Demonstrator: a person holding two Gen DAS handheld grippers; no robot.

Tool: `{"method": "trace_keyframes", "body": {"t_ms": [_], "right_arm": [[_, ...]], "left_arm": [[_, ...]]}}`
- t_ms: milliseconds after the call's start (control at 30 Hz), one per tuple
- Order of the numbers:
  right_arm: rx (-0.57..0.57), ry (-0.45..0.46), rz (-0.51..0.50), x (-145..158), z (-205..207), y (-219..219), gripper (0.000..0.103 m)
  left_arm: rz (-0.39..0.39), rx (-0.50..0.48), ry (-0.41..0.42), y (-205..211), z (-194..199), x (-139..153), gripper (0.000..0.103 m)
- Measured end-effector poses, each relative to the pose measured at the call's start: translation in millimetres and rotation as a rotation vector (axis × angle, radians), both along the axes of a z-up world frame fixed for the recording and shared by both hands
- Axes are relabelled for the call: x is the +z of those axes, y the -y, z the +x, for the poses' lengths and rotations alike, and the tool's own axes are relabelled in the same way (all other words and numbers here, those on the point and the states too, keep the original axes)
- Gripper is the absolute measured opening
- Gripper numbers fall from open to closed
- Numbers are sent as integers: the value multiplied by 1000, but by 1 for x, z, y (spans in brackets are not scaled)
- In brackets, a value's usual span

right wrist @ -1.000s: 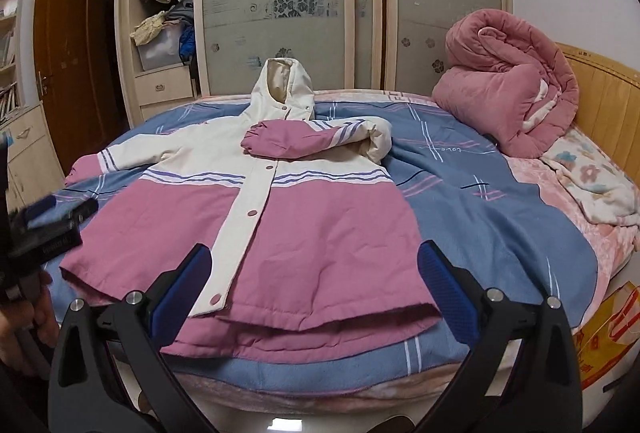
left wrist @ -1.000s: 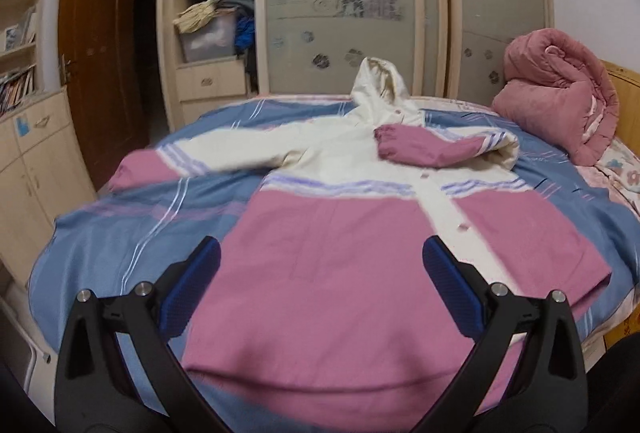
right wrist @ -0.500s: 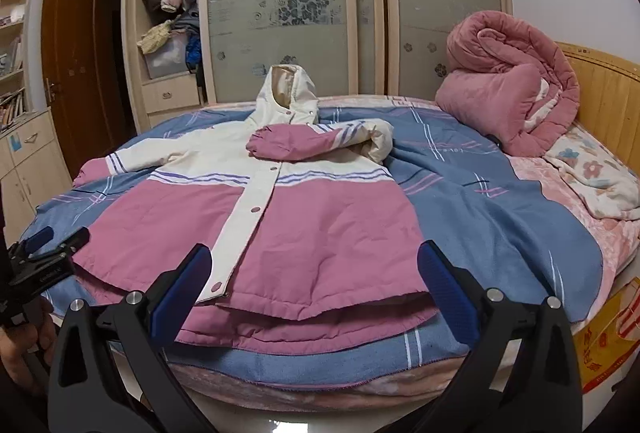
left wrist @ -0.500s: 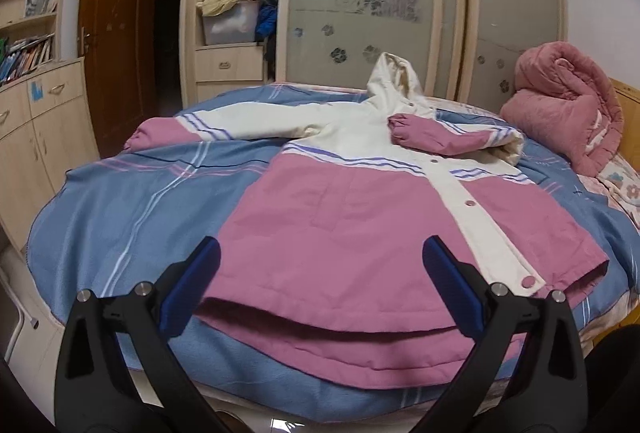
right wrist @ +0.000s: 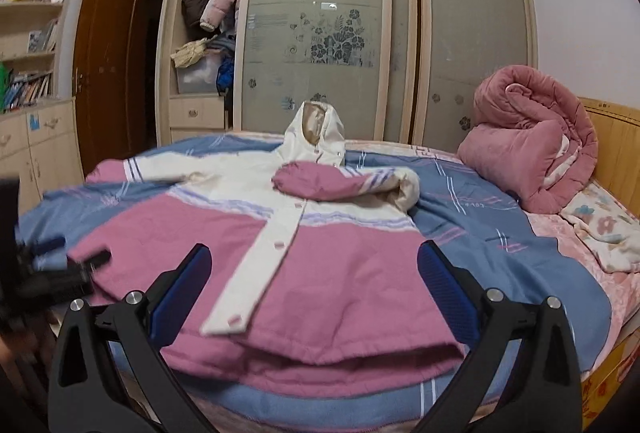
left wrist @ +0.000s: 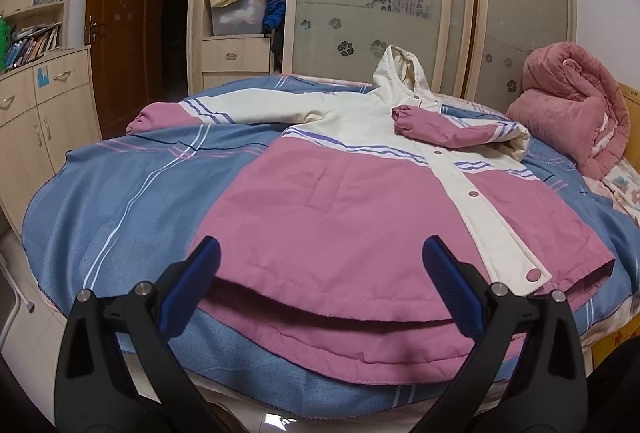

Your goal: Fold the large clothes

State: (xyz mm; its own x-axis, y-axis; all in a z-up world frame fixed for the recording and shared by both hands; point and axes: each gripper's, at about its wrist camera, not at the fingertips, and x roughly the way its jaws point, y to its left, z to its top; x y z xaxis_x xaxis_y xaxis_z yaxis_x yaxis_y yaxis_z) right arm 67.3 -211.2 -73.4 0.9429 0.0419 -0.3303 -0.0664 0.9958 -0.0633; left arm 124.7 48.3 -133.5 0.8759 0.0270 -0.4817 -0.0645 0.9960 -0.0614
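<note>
A pink and cream hooded coat (left wrist: 360, 201) lies face up on the bed, hem toward me; it also shows in the right wrist view (right wrist: 328, 265). Its right sleeve (left wrist: 448, 129) is folded across the chest. Its left sleeve (left wrist: 224, 113) lies stretched out to the left. My left gripper (left wrist: 320, 285) is open and empty, just short of the hem. My right gripper (right wrist: 310, 293) is open and empty over the hem's right half. The left gripper also shows blurred at the left edge of the right wrist view (right wrist: 60, 269).
The bed has a blue striped cover (left wrist: 120, 201). A rolled pink quilt (right wrist: 532, 149) lies at the right by the wooden headboard (right wrist: 616, 125). A wardrobe with glass sliding doors (right wrist: 328, 33) stands behind the bed. Cabinets (left wrist: 36, 105) and a door stand at the left.
Both grippers have drawn back and lowered toward the hem at the bed's near edge. The left gripper has shifted left. Both stay open; the coat has not moved.
</note>
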Motion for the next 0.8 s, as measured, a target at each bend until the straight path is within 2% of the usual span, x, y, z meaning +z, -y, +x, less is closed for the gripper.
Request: {"method": "trace_keyframes", "body": {"t_ms": [133,267,567,667,800], "right_arm": [[24,-41,9,-20,-1,6,102],[46,-4,4,-17,-3,5,102],[88,-3,90,-7,1,11,102],[102,3,91,-5,1,7,102],[116,-1,93,-4,1,7,102]], "left_arm": [[8,-7,6,4,2,0,101],[77,3,-7,18,7,6,101],[161,-36,-101,51,15,15,101],[152,-32,-118,52,25,21,101],[98,-30,-129,49,32,23,101]]}}
